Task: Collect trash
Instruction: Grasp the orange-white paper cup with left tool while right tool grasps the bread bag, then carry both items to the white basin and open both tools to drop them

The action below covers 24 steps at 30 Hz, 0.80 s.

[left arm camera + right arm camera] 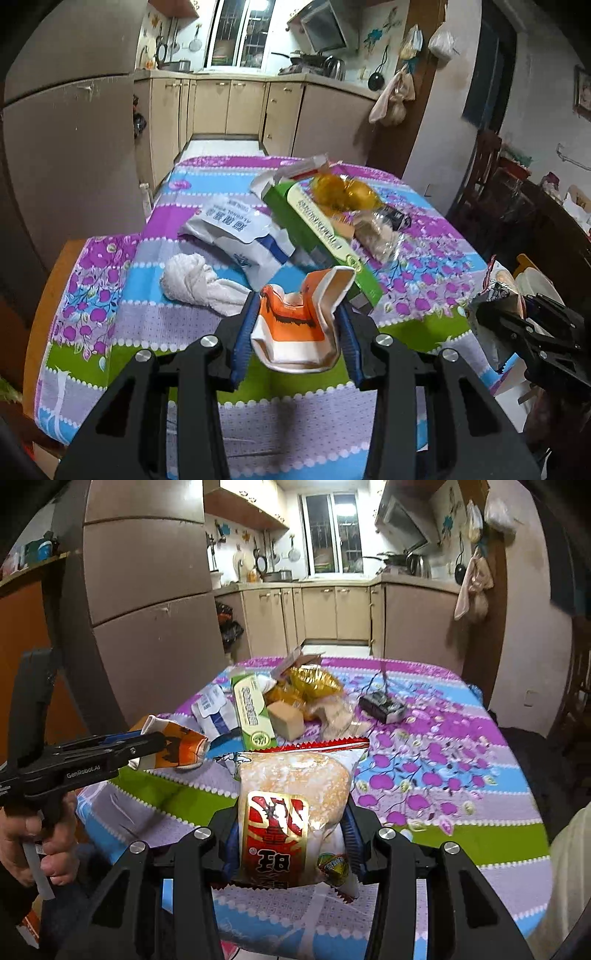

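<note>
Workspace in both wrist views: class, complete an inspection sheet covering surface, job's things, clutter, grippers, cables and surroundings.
Surface: table under a striped floral tablecloth.
Job's things: crushed orange-and-white carton in the left hand-held gripper; clear snack bag in the right hand-held gripper.
Clutter: green box, white wipes pack, white cloth, yellow wrapper, small tan box, dark charger.
Grippers: both shut on their items.
Cables: thin cord from the charger.
Surroundings: kitchen cabinets, fridge.
</note>
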Available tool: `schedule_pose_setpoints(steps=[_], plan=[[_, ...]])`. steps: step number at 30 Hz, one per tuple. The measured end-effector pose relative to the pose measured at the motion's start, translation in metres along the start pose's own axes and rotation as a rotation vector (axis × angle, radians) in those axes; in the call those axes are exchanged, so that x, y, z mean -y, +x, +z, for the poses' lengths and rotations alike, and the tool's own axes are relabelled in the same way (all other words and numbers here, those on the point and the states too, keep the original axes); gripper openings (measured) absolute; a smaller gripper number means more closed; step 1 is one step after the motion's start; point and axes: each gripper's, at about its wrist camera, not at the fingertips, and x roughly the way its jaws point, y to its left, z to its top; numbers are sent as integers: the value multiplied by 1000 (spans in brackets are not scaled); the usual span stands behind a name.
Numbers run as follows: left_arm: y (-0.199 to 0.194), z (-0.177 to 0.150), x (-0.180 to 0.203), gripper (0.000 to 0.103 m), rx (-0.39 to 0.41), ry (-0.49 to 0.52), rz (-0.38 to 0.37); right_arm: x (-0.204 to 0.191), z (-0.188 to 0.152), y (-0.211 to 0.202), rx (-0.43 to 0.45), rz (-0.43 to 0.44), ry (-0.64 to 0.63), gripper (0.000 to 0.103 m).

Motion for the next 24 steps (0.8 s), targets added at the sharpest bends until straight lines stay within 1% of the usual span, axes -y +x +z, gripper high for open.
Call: schedule_pose_setpoints(steps=[2,5,7,13,17,20,24], plan=[[-5,1,0,37,13,-10,-7,1,2,-8,20,-14,8,46],[-19,6,7,37,48,4,-19,4,8,-29,74,-45,20,46],[-27,11,17,37,77,25,-30,7,14,-43,113,-69,26,46],[-47,26,52,37,139,61,-93,23,26,-81,185,-134,44,46],[-59,35,92,37,182,110,-161,38,32,-116,235,-204,65,46],[-62,41,120,37,204,141,-208,57,34,-147,272,-269,86,46],[-65,50,170,37,233,184,-288,92,32,-190,306,-373,134,46]])
